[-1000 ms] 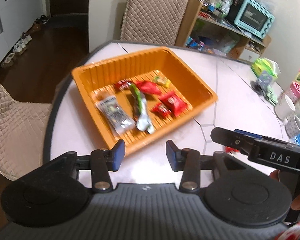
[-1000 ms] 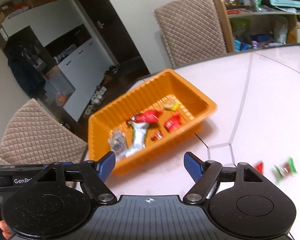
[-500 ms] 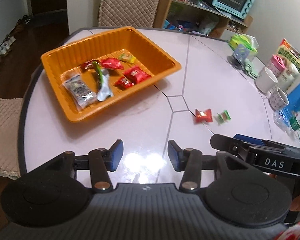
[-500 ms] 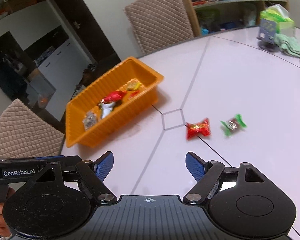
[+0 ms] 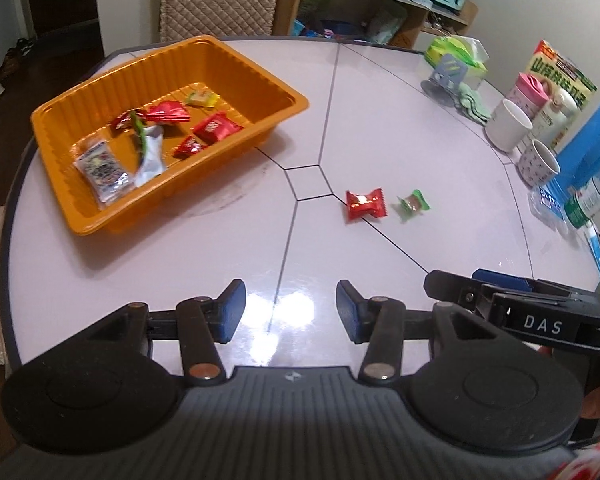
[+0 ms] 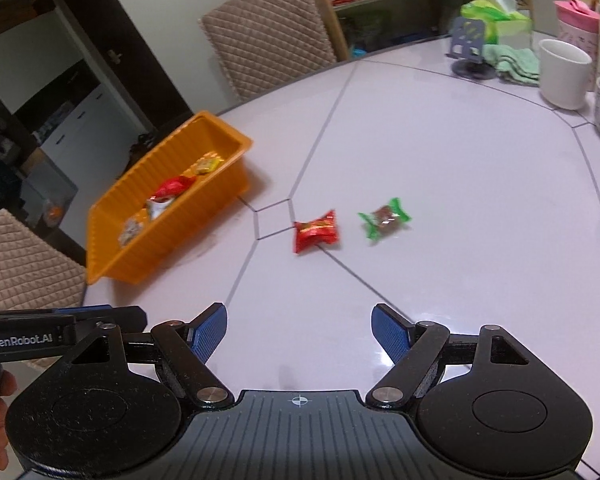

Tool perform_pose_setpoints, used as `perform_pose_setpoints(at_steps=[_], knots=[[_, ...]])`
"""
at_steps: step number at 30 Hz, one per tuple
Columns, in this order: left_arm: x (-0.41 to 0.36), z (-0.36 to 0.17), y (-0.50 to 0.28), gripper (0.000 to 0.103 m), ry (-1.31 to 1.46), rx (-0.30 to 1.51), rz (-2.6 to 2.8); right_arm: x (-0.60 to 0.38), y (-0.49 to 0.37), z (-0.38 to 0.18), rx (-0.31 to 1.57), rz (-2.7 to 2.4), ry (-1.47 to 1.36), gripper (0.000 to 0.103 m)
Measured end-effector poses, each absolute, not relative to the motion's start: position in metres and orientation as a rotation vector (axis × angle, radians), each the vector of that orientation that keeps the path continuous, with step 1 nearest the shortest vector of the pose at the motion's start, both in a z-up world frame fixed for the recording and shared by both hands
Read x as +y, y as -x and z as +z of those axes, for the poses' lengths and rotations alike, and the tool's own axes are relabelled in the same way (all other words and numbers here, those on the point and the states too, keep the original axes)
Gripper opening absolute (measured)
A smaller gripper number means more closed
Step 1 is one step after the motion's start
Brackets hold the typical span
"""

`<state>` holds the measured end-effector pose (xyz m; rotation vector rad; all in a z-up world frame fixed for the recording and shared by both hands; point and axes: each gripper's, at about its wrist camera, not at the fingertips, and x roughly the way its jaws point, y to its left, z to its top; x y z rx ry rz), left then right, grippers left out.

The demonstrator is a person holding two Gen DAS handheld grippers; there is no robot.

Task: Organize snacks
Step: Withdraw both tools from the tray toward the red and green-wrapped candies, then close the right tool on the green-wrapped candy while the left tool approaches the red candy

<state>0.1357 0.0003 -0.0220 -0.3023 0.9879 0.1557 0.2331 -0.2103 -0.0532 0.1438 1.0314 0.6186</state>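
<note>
Red candy, green candy, twist-wrapped

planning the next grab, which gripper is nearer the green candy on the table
Right, though not by much. The right gripper faces the green candy almost head-on; the left gripper sits farther toward the tray side. Both open, empty.

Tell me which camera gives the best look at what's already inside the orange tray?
The left wrist view. It looks down into the orange tray, so every wrapped snack on its floor shows, like the red packet. The right wrist view sees the tray from the side; its near wall hides most of the contents.
</note>
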Motion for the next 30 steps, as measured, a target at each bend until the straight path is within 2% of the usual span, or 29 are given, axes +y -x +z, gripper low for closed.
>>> perform_pose_setpoints(at_steps=[25, 30], knots=[[-0.021, -0.058, -0.195, 0.047, 0.202, 0.957, 0.08, -0.23, -0.273, -0.084, 0.935, 0.514, -0.043, 0.078], [-0.021, -0.065, -0.21, 0.047, 0.197, 0.959, 0.082, -0.222, -0.285, -0.093, 0.907, 0.558, -0.017, 0.066]])
